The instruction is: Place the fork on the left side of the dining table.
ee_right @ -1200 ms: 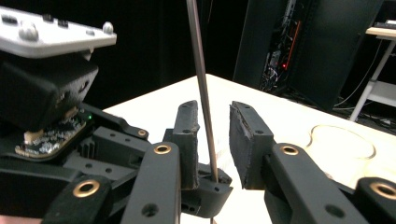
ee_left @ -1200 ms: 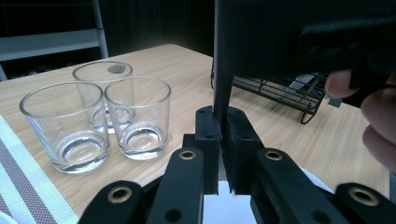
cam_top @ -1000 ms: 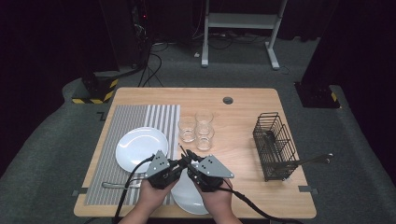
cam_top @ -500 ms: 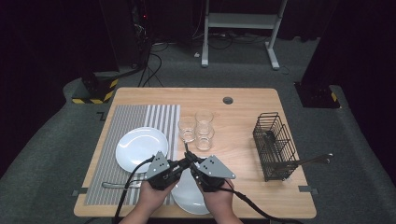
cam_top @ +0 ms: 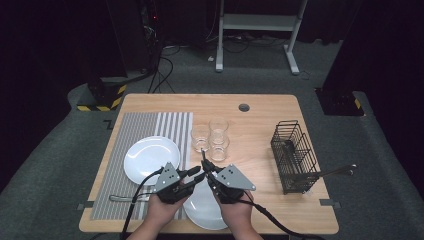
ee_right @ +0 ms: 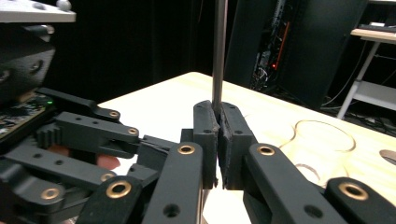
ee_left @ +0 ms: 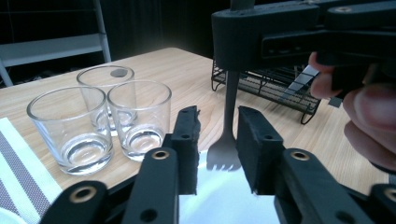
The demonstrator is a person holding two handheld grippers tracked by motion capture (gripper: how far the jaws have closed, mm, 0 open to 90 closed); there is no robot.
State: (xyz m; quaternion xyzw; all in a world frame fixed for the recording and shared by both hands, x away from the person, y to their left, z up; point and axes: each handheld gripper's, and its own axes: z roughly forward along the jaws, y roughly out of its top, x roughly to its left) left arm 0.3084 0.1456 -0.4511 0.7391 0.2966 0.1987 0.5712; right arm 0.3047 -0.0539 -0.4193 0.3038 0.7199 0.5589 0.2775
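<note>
A metal fork [ee_left: 224, 149] stands upright with its tines down over a white plate [ee_left: 219, 198] at the table's front edge. My right gripper [ee_right: 218, 135] is shut on the fork's handle [ee_right: 218, 46], and in the high view it [cam_top: 207, 171] sits just right of my left gripper [cam_top: 196, 174]. The left gripper [ee_left: 215, 144] has just been opening. Its jaws now stand apart on either side of the tines, and neither pad presses on them. The fork's handle tip [cam_top: 202, 156] pokes up between the two grippers.
Three clear glasses [cam_top: 210, 139] stand close behind the grippers. A second white plate [cam_top: 150, 157] and a utensil [cam_top: 122, 198] lie on the striped placemat [cam_top: 150, 125] at left. A black wire basket [cam_top: 294, 156] with a utensil [cam_top: 332, 172] sticking out stands at right.
The left gripper's jaws have spread apart around the fork. Both hands have kept their place, and the right gripper still grips the handle.
</note>
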